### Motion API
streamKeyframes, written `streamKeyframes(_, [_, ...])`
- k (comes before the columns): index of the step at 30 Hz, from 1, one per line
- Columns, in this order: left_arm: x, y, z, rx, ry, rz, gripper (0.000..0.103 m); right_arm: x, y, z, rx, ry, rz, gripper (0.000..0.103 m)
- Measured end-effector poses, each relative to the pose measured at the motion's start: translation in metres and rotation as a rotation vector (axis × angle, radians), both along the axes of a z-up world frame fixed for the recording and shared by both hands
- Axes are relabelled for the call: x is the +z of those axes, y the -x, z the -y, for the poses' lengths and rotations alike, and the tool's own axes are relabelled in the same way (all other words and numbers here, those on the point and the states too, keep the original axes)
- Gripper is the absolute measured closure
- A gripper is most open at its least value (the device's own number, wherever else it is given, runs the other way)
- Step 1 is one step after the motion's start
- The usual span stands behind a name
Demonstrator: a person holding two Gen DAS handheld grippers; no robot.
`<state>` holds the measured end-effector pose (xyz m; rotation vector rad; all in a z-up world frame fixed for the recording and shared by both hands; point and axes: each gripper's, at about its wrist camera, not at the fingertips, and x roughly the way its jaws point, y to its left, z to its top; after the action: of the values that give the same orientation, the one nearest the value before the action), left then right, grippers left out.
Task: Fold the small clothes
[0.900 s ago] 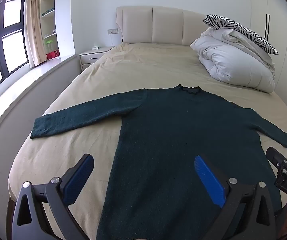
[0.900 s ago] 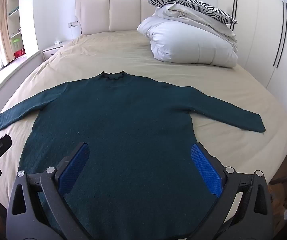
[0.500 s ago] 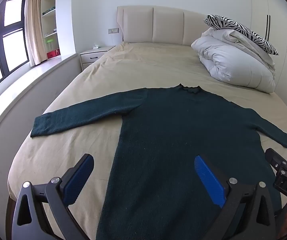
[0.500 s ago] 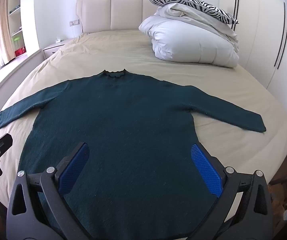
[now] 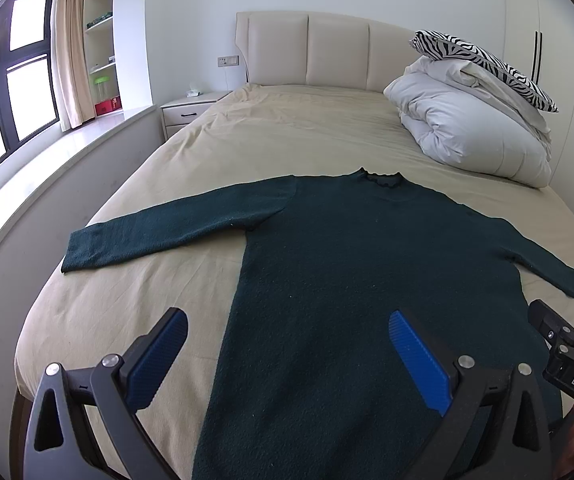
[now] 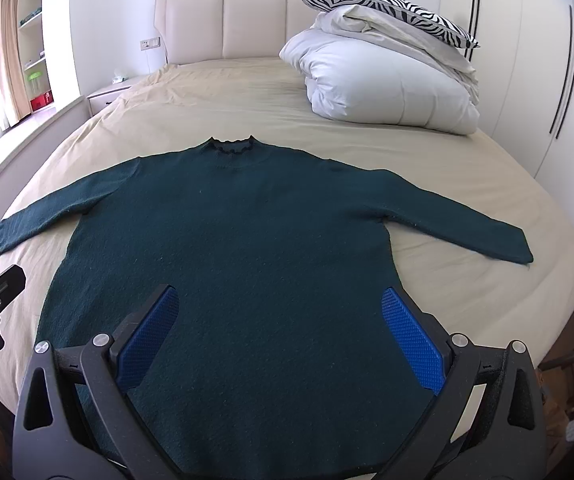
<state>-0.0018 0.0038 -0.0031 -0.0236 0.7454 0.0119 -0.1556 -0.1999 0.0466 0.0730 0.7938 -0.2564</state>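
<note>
A dark green long-sleeved sweater (image 5: 367, 280) lies flat, face up, on the beige bed, collar toward the headboard, both sleeves spread out; it also shows in the right wrist view (image 6: 255, 240). My left gripper (image 5: 287, 356) is open and empty, held above the sweater's lower left part. My right gripper (image 6: 279, 332) is open and empty, held above the sweater's lower middle. The right gripper's tip (image 5: 559, 336) shows at the right edge of the left wrist view. The sweater's hem is hidden under the grippers.
A folded white duvet (image 6: 383, 84) with a zebra-striped pillow (image 6: 383, 8) sits at the bed's far right by the padded headboard (image 5: 311, 48). A bedside table (image 5: 191, 110) and window ledge (image 5: 47, 168) run along the left. White wardrobes (image 6: 547, 80) stand on the right.
Both grippers have drifted very slightly; the sweater has not moved and both stay open.
</note>
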Motion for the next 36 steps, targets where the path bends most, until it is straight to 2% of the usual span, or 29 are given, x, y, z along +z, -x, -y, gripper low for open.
streamKeyframes(36, [-0.0018,0.0005,0.0024,0.001,0.005,-0.001,0.0,-0.0008,-0.0002,0.0003,0.002,-0.001,-0.004,0.0])
